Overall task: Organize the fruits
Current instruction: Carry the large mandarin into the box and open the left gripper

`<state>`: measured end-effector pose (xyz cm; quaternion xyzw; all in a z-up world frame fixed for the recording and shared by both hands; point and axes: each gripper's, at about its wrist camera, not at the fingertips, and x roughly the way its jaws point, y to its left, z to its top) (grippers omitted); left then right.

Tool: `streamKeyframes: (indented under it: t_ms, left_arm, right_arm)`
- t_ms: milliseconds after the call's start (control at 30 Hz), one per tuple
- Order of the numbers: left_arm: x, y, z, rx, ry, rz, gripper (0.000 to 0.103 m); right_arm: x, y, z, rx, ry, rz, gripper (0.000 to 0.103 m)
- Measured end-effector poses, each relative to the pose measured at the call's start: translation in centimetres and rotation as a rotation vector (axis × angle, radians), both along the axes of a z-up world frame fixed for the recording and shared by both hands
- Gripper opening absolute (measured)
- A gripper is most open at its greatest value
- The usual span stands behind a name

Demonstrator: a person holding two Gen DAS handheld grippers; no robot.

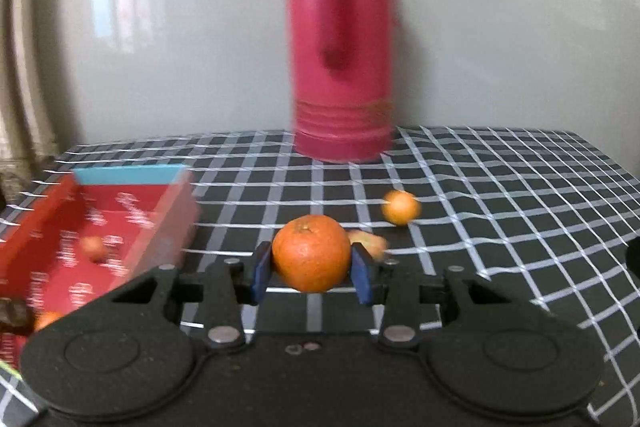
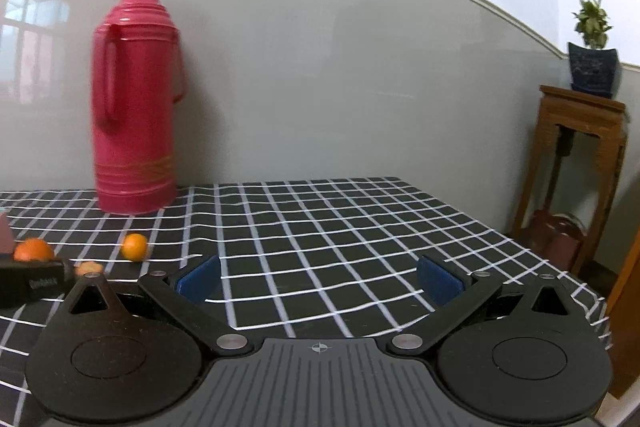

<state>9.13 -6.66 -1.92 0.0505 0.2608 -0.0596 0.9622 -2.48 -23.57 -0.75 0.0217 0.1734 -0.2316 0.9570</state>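
The left hand-held gripper (image 1: 311, 273) has its two blue pads clamped on an orange (image 1: 311, 253), one pad on each side, and the fruit sits above the checked cloth of the counter (image 1: 500, 195). It is a round, deep-orange fruit with a dimpled skin and a small greenish stem scar turned up and toward the far side. Just behind it on the right, a pale yellowish fruit (image 1: 370, 243) peeks out, too blurred to name. Farther right on the cloth lies a smaller, lighter orange (image 1: 401, 207), well apart from the gripped one.

To the left stands an open red box (image 1: 168, 227) with white lettering inside and a light blue far wall. A small reddish-orange fruit (image 1: 93, 247) lies on its floor, blurred, and a bit of another orange fruit (image 1: 47, 319) shows at the box's near left edge.

A tall pinkish-red thermos (image 1: 342, 39) with a side handle stands upright at the far edge of the counter, against the pale wall.

The right hand-held gripper (image 2: 318, 279) hovers over bare cloth on the right side, its blue pads spread wide with nothing between them. Off to the far right, a potted plant (image 2: 593, 47) sits on a wooden stand (image 2: 580, 155).
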Motion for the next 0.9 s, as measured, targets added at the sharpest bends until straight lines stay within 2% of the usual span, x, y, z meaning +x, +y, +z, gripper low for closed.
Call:
streamKeyframes:
  t_ms: [133,300,500,700,733,800,833,900]
  left_arm:
    - [-0.1,3.1,1.0,0.012,-0.035,0.105,0.032]
    - [0.4,7.2,1.8,0.035,-0.038,0.238,0.032]
    - [1.5,12.3,1.5,0.042,0.044,0.375,0.032]
    - [1.9,16.1,0.7,0.049,0.135,0.461,0.035]
    - [1.7,16.6,0.7,0.039,0.136,0.458,0.043]
    - [1.4,17.5,1.0,0.038,0.119,0.469,0.05]
    - [1.2,17.5,1.3,0.049,0.104,0.479,0.061]
    - [0.9,18.0,1.8,0.032,0.087,0.466,0.064]
  right_arm:
    - [0.5,1.5,0.2,0.021,-0.008,0.055,0.103]
    - [1.2,3.5,0.5,0.053,-0.024,0.133,0.103]
    - [2.2,6.6,0.5,0.075,-0.024,0.245,0.103]
    - [3.4,9.6,0.1,0.08,-0.005,0.352,0.103]
    - [3.6,9.9,0.0,0.085,0.0,0.368,0.103]
    - [4.1,10.5,-0.3,0.099,0.008,0.401,0.103]
    - [4.3,10.8,-0.4,0.104,0.011,0.412,0.103]
    - [4.6,11.2,-0.6,0.113,0.016,0.425,0.103]
